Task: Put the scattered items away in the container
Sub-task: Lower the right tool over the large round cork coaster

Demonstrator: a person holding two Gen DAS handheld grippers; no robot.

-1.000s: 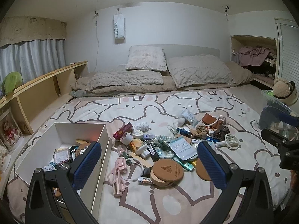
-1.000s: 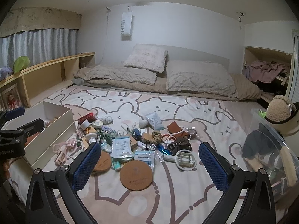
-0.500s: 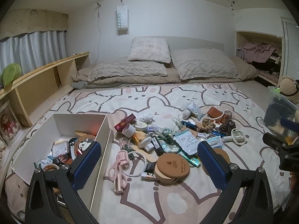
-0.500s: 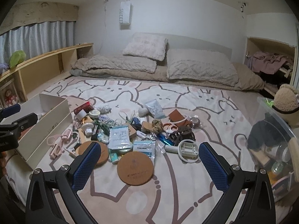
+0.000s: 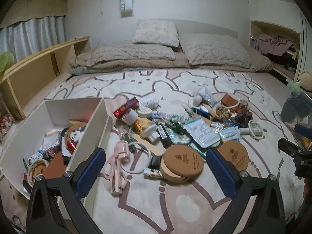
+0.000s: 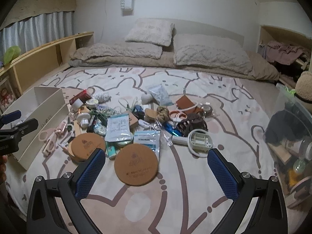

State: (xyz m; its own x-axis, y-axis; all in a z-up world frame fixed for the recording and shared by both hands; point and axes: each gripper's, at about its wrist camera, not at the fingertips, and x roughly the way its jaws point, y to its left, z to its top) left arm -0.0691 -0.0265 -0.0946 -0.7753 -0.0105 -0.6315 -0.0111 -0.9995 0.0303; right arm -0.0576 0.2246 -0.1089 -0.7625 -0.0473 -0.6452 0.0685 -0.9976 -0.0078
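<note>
A pile of small items lies on the bunny-print bedspread: cork coasters (image 5: 183, 160) (image 6: 136, 164), a pink eyelash curler (image 5: 117, 165), a white ring (image 5: 137, 159), pouches (image 6: 118, 128), a red box (image 5: 125, 107) and a white frame (image 6: 198, 141). The white open box (image 5: 97, 120) (image 6: 49, 105) stands at the left with several items inside. My left gripper (image 5: 156, 173) is open and empty, above the curler and coasters. My right gripper (image 6: 156, 173) is open and empty, above the single coaster.
Pillows (image 5: 157, 30) and a folded blanket (image 5: 134, 55) lie at the bed's head. A wooden shelf (image 5: 39, 66) runs along the left side. A clear bin (image 6: 288, 136) with belongings and a plush toy (image 6: 304, 85) stand at the right edge.
Both grippers have tilted down and moved closer to the pile, so the items look larger. Both stay open and empty.
</note>
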